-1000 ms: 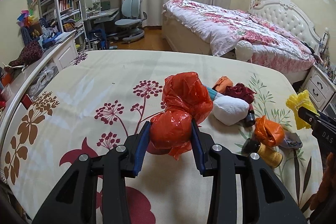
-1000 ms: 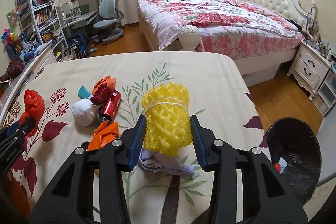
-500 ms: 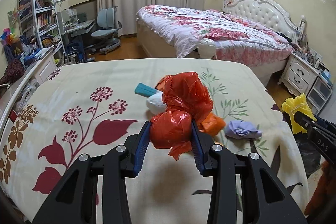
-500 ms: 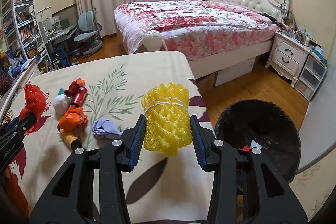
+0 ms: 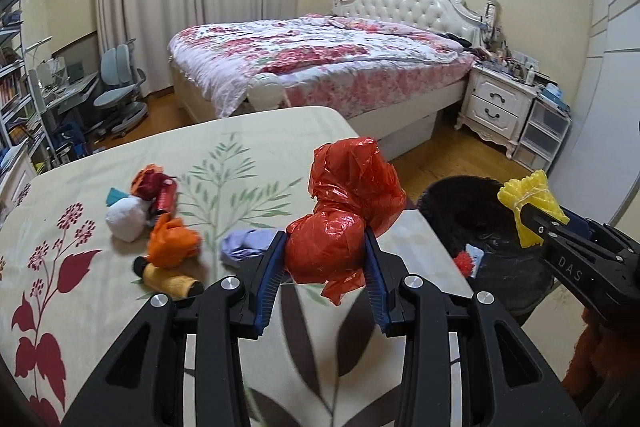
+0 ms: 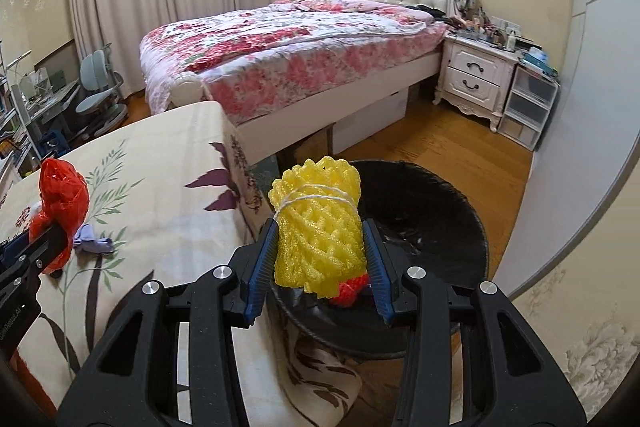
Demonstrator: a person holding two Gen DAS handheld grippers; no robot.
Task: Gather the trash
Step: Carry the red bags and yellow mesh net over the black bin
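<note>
My left gripper (image 5: 325,281) is shut on a crumpled red plastic bag (image 5: 344,223), held above the table's right end. My right gripper (image 6: 318,269) is shut on a yellow foam net roll (image 6: 318,223) tied with white string, held over the black trash bin (image 6: 452,215) beside the table. The bin (image 5: 472,211) holds some red and blue trash. The yellow roll (image 5: 528,205) shows at the right of the left wrist view, and the red bag (image 6: 62,195) at the left of the right wrist view.
On the floral tablecloth (image 5: 240,155) lie a purple wad (image 5: 246,245), an orange bag (image 5: 172,239), a yellow-wrapped bottle (image 5: 168,277), a white ball (image 5: 126,219) and a red can (image 5: 165,195). A bed (image 6: 280,43) and a nightstand (image 6: 476,77) stand beyond.
Both grippers have swung right along the table toward the bin, each still holding its item. The yellow roll has moved from above the table to above the bin.
</note>
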